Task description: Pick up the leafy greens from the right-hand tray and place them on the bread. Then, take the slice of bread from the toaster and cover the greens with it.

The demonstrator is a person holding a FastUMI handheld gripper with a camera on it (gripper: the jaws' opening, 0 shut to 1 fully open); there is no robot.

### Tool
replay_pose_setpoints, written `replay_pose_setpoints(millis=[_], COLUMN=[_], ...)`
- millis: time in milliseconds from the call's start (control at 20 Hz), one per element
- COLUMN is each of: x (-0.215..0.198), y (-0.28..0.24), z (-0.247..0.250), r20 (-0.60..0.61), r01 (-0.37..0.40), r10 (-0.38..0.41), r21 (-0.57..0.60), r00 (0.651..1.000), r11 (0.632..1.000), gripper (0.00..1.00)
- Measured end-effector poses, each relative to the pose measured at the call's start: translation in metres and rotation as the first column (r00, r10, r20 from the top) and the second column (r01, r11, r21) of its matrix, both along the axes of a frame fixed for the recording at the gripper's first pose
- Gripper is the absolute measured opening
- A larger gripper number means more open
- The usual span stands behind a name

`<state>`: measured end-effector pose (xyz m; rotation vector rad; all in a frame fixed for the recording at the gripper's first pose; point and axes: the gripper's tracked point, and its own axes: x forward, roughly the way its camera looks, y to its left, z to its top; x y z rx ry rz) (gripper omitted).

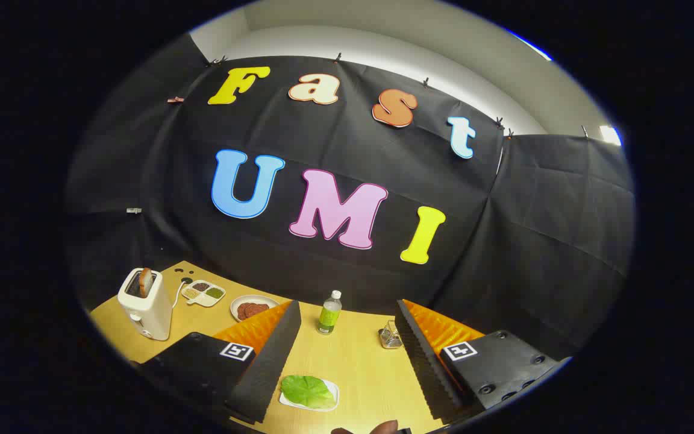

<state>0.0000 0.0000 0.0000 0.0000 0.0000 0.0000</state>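
Leafy greens (pixel 306 390) lie on a small white tray (pixel 330 400) on the tabletop (pixel 353 355), near, between the wide-open, empty fingers (pixel 347 361). Far left, a toaster (pixel 144 304) holds a bread slice (pixel 146 281); a bottle (pixel 329 312) stands beyond the fingers.

Jaws spread wide — leafy greens (pixel 306 390) on a white tray (pixel 330 398) between them, toaster (pixel 144 304) beyond.

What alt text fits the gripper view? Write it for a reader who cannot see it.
The tongs hang open above a light wooden table, with a green leaf on a small white tray between the fingers. Beyond them stand a green-labelled clear bottle and, further left, a cream toaster holding a brown bread slice.
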Motion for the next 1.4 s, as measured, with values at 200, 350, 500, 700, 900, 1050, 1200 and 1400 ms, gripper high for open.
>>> replay_pose_setpoints(millis=[200,350,500,700,900,1050,1200,1400], x=[0.0,0.001,0.002,0.005,0.007,0.009,0.012,0.018], y=[0.002,0.004,0.006,0.008,0.01,0.011,0.012,0.021], z=[-0.006,-0.009,-0.008,-0.011,-0.012,-0.012,-0.016,-0.028], r20=[-0.007,-0.009,-0.003,-0.009,-0.013,-0.012,-0.02,-0.045], r01=[0.0,0.0,-0.003,-0.003,-0.005,-0.006,-0.012,-0.069], r10=[0.0,0.0,0.003,0.003,0.005,0.006,0.012,0.067], r21=[-0.005,-0.007,-0.008,-0.009,-0.014,-0.014,-0.016,-0.034], r00=[1.0,1.0,1.0,1.0,1.0,1.0,1.0,0.997], r11=[1.0,1.0,1.0,1.0,1.0,1.0,1.0,0.997], gripper=[0.98,0.98,0.98,0.98,0.98,0.98,0.98,0.98])
